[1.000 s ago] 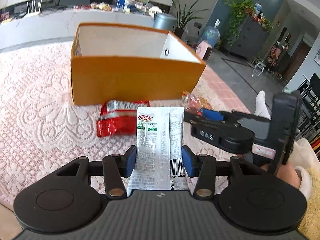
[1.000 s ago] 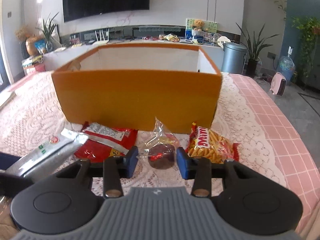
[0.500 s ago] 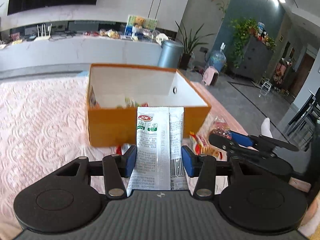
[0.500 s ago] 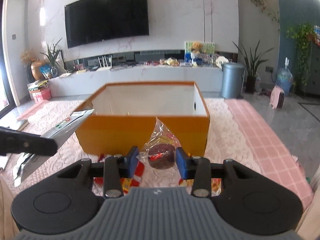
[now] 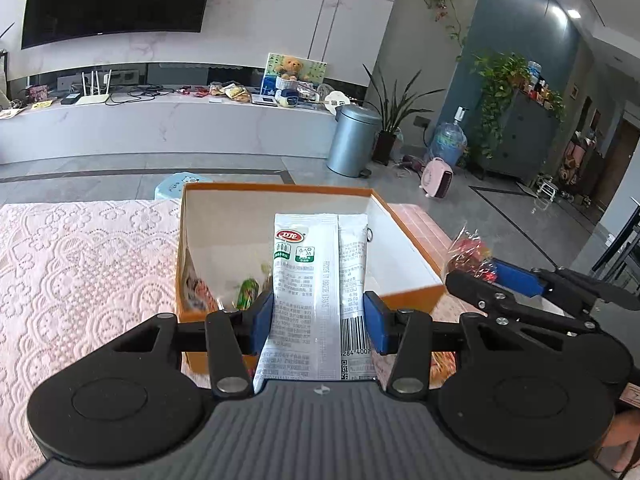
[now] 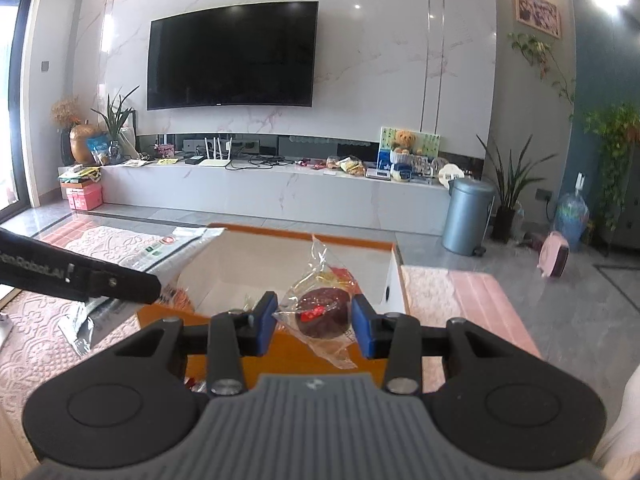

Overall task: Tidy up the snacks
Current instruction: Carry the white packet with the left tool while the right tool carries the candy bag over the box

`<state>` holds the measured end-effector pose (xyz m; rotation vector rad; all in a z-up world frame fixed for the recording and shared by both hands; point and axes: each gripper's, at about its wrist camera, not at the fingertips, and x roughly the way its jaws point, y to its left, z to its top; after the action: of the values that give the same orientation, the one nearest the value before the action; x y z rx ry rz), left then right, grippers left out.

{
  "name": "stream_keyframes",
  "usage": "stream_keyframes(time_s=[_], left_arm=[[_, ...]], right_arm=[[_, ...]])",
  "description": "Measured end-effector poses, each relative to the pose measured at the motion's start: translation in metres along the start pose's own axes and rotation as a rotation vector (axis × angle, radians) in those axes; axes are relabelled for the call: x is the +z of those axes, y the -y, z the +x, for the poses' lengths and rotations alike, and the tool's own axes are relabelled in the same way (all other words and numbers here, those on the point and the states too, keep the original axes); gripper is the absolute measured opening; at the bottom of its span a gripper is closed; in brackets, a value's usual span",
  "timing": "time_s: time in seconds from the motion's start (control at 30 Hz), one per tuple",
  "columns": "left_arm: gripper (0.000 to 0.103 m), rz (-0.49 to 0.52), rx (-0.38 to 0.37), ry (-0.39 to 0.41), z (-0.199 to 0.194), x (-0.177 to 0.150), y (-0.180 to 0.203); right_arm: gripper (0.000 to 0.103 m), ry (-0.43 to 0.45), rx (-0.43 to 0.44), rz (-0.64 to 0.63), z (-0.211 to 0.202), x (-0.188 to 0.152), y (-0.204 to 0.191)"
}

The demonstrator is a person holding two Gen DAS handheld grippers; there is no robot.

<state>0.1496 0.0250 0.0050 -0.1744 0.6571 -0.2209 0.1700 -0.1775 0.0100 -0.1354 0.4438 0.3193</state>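
Note:
An open orange box (image 5: 400, 298) with white inner walls stands on the lace-covered table, with a few snacks inside. My left gripper (image 5: 319, 316) is shut on a white and silver snack packet (image 5: 316, 280) held over the box's near wall. My right gripper (image 6: 314, 326) is shut on a dark round cake in a clear wrapper (image 6: 322, 312), held above the near edge of the box (image 6: 280, 350). In the left wrist view the right gripper (image 5: 500, 276) with the cake is at the right of the box. In the right wrist view the packet (image 6: 172, 254) is over the box's left wall.
A pink lace tablecloth (image 5: 80, 272) covers the table. Snack bags lie hidden below the grippers in front of the box. Beyond the table are a grey floor, a metal bin (image 6: 468, 216), a low white TV bench (image 6: 260, 188) and a pink heater (image 6: 554, 254).
Both grippers have risen from table level with their snacks and moved forward over the box. The box's inside now shows from above.

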Motion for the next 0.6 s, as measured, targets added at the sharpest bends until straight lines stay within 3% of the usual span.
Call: stream_keyframes(time_s=[0.23, 0.6], left_arm=[[0.054, -0.005, 0.031, -0.015, 0.031, 0.013, -0.005], [0.054, 0.001, 0.082, -0.103, 0.087, 0.020, -0.014]], right_arm=[[0.038, -0.023, -0.018, -0.010, 0.035, 0.020, 0.009], [0.038, -0.114, -0.037, -0.056, 0.099, 0.027, 0.014]])
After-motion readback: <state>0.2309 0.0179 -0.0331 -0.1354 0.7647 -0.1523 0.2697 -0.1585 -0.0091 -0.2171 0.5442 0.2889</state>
